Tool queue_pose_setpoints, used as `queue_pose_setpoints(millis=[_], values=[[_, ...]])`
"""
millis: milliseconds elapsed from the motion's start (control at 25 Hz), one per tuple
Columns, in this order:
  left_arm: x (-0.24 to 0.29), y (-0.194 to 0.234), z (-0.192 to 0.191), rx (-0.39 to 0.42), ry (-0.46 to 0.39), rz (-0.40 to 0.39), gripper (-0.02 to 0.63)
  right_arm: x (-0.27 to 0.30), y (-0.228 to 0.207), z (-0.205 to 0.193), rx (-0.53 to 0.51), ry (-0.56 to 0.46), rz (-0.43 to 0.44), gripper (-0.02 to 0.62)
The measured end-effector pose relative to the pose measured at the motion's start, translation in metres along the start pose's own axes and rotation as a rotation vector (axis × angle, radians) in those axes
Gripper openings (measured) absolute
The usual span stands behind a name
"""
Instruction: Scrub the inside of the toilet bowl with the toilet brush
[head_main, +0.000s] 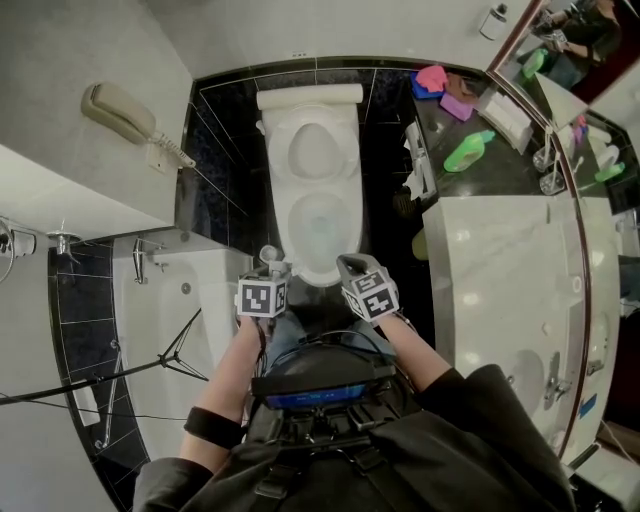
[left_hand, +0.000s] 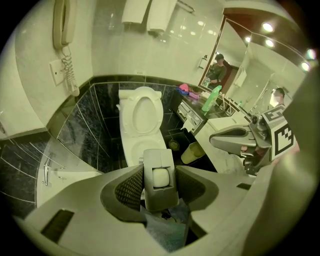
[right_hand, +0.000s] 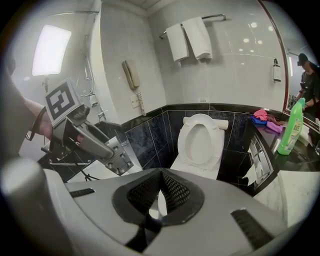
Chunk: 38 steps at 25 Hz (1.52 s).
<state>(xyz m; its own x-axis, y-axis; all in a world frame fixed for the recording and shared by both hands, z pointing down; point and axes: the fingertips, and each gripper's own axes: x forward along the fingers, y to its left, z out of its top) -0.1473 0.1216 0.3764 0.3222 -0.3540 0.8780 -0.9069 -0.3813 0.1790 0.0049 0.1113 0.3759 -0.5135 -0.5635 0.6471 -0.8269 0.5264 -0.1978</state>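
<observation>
One handle (left_hand: 159, 177), perhaps the brush's, blocks toilet (left_hand: 141, 112).

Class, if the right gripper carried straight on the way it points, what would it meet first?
Most likely the toilet, near the bowl's front rim: the right gripper, jaws shut and empty, aims down towards it with nothing in between. Depth is unclear, so it might pass just beside.

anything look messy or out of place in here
Only small things: the toilet paper beside the toilet hangs down in a ragged, crumpled tail, and pink and blue cloths lie in a heap on the counter corner. Nothing looks spilled or broken.
</observation>
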Motion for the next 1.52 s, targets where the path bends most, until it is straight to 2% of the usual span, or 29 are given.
queue_pose_setpoints(millis=[400,680,920,1200,1360,1520], values=[[0.004,-0.010,0.004,-0.009,-0.009,-0.032,0.206,0.002,-0.010,-0.011,0.002,0.004,-0.012,0.002],[0.011,-0.013,0.010,0.066,-0.025,-0.035,0.204,-0.001,-0.014,-0.005,0.033,0.006,-0.009,0.002],[0.032,-0.017,0.017,0.108,0.006,-0.057,0.204,0.007,-0.033,-0.015,0.043,0.018,-0.026,0.002],[0.092,-0.027,0.025,0.185,0.018,-0.108,0.204,0.024,-0.062,-0.020,0.075,0.043,-0.038,0.002],[0.135,-0.040,0.025,0.201,0.035,-0.156,0.204,0.051,-0.083,-0.040,0.110,0.065,-0.041,0.002],[0.189,-0.038,0.025,0.200,0.042,-0.166,0.204,0.088,-0.102,-0.061,0.142,0.068,-0.033,0.000]])
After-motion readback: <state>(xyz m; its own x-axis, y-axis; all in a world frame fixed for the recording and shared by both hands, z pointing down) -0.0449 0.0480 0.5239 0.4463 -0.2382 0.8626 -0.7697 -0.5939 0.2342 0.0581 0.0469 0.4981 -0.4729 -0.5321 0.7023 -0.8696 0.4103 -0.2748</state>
